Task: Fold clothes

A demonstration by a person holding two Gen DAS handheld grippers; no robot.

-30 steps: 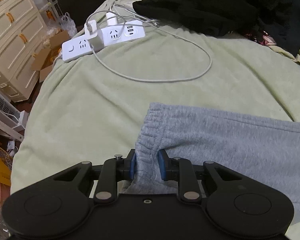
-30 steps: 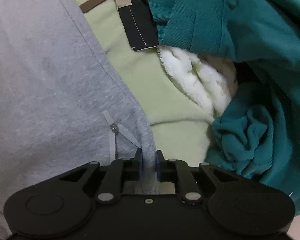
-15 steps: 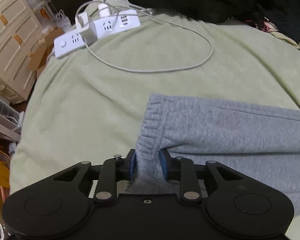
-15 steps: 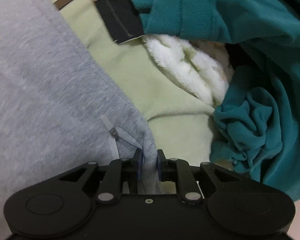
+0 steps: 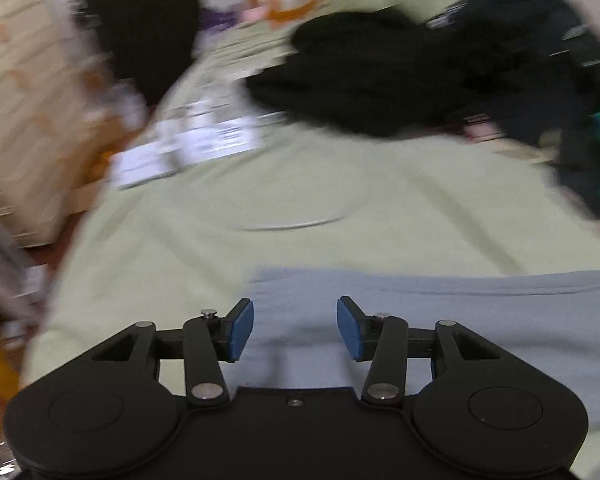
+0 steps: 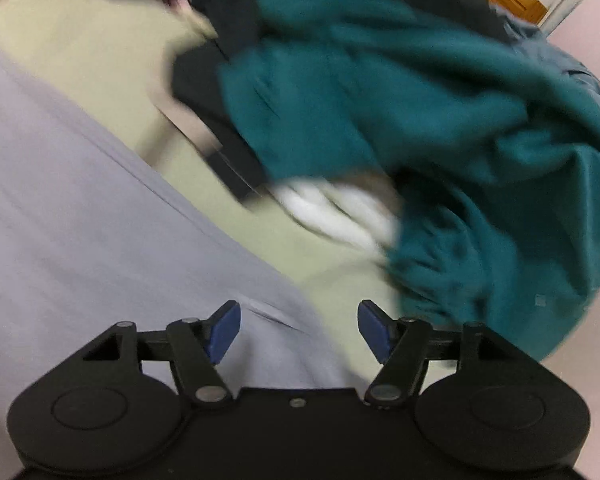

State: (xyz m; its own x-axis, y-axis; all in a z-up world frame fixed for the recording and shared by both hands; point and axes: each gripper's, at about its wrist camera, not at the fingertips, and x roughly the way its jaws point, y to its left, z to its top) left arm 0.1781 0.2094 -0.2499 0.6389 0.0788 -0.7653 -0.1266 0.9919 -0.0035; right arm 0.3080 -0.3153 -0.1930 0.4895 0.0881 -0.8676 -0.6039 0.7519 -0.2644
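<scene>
Two tools, both with jaws opening and nothing pinched. The pale green bed point(image 5: 308, 208) spreads ahead of them; the grey sweatpants point(image 5: 440, 320) lie flat just under the left tool point(image 5: 295, 330) and the right tool point(image 6: 299, 332). I'd judge I should lift clear without snagging the soft fleece. A crumpled teal garment point(image 6: 440, 120) sits beyond the right tool.

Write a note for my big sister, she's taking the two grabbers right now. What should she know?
Left gripper: jaws opening, pads clear of the grey sweatpants lying below them.
Right gripper: jaws opening, nothing pinched; the sweatpants' edge lies under it.
The sweatpants lie spread on the green blanket. A teal garment and black clothes sit in heaps.
Done: sweatpants set down. How far they are folded is unclear; the heaps are still unfolded.
</scene>
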